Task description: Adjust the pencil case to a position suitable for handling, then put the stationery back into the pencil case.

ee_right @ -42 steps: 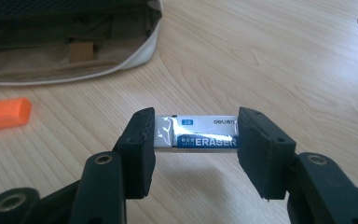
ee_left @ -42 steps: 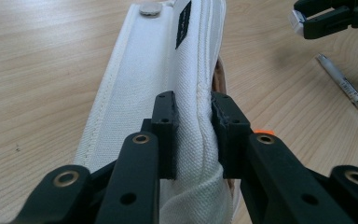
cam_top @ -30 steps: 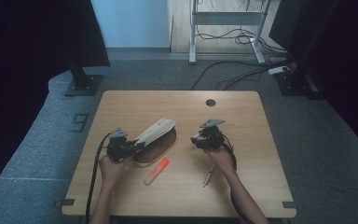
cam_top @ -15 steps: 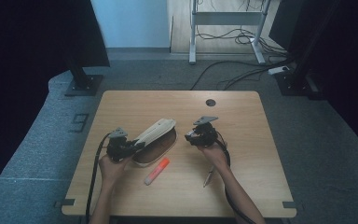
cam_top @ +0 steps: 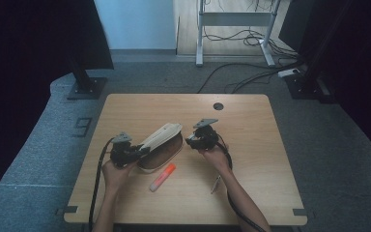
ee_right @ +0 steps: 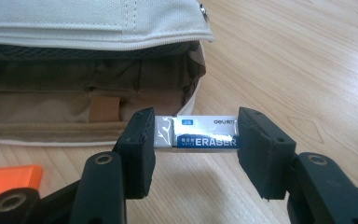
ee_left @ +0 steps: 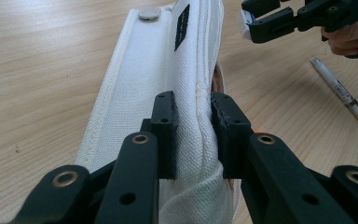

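**Eraser going into the pencil case**

Moved since the earlier shot: right tool [cam_top: 196, 141], slid left across the bench [cam_top: 251, 116] and now just beside the mouth of the pencil case [cam_top: 162, 145]. Left tool [cam_top: 134, 153] same spot as before.

Right tool clamped end to end on the eraser [ee_right: 196, 132], jaws about half spread, sleeve label facing the camera. Left tool [ee_left: 193, 123] pinched nearly shut on the white canvas flap [ee_left: 144, 88], holding it up so the case gapes open. Brown lining and a small inner loop visible inside from the right gripper view. Orange highlighter [cam_top: 163, 177] lying in front of the case, pen [cam_top: 215, 184] off to the right near the forearm, both untouched.

Tips for doing this bit well, judging from here:
- Keep the flap lifted high and steady, no sagging.
- Bring the eraser in low and level, past the zipper edge, deep enough to clear the rim.
- Only then spread the jaws, and back straight out without snagging the lining.
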`<state>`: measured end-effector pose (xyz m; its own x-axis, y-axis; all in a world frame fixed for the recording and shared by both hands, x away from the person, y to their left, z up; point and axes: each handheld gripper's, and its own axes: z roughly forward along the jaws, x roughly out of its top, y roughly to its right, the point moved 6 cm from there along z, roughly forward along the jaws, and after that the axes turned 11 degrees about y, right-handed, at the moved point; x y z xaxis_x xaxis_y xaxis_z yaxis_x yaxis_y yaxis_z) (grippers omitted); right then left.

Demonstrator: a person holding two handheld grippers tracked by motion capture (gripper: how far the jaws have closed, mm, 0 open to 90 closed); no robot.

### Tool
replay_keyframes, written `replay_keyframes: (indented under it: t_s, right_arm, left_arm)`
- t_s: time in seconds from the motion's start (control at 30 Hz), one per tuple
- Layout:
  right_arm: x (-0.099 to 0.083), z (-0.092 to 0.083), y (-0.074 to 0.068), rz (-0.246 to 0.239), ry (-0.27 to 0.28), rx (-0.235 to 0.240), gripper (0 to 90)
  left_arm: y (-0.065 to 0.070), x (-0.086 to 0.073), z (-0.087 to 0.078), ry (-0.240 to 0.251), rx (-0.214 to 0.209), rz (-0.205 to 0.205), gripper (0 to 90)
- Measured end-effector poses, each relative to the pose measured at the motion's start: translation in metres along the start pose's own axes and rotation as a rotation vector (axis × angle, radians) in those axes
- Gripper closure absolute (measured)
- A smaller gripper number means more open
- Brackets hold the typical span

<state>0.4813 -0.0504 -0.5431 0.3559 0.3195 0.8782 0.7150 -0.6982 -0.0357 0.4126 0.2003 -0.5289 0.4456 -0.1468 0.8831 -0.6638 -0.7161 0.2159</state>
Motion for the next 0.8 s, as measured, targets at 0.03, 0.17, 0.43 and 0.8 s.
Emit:
replay_keyframes:
  t_s: [0.03, 0.17, 0.43, 0.8]
  right_arm:
    - [0.001, 0.001, 0.0, -0.003, 0.0, 0.001, 47.5]
    - [0.003, 0.008, -0.004, -0.011, -0.001, 0.008, 47.5]
    - [0.005, 0.017, -0.009, -0.018, -0.003, 0.019, 47.5]
    - [0.011, 0.032, -0.017, -0.042, -0.018, 0.03, 47.5]
  left_arm:
    - [0.0, 0.0, 0.0, 0.0, -0.001, 0.0, 72.7]
    - [0.0, 0.0, 0.0, 0.0, 0.0, 0.0, 72.6]
    - [0.001, 0.0, 0.0, 0.002, -0.003, 0.0, 72.6]
    - [0.001, 0.0, 0.0, 0.003, -0.004, 0.003, 72.4]
